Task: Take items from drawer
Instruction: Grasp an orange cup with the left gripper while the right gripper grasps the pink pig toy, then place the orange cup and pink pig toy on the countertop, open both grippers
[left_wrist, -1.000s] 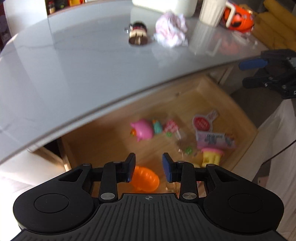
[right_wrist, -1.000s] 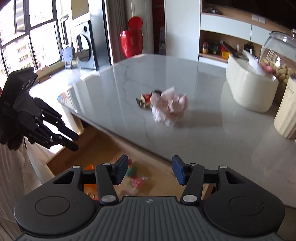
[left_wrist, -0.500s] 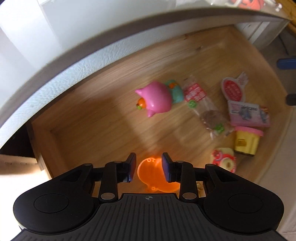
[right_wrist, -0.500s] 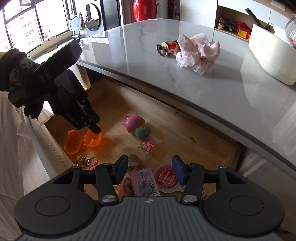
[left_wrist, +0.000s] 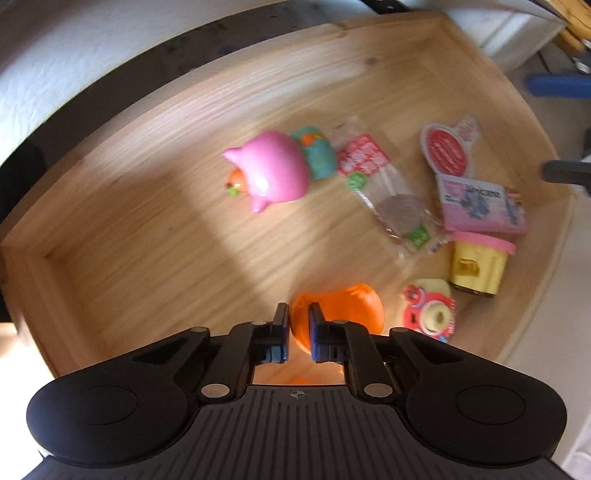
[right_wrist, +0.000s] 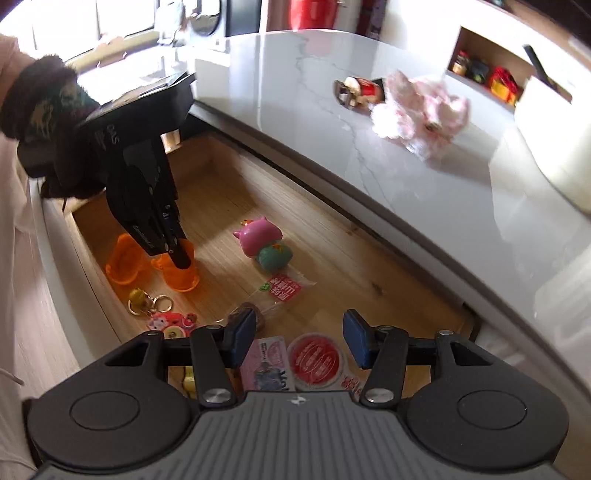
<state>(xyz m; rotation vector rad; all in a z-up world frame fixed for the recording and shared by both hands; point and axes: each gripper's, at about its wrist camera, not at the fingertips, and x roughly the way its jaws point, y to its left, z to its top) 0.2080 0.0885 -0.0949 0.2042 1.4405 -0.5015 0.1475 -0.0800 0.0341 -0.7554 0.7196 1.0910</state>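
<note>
Left wrist view looks steeply down into the open drawer (left_wrist: 110, 206), close above its floor. Right wrist view sits higher and further back, angled down across the same drawer toward the countertop (right_wrist: 424, 184) at 1 o'clock. Both share the pink pig toy (left_wrist: 275, 171).

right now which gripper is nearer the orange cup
Left. The left gripper has just closed its jaws on the orange cup's rim. The right gripper is open and apart from it, above the red round pack at the drawer's other end.
</note>
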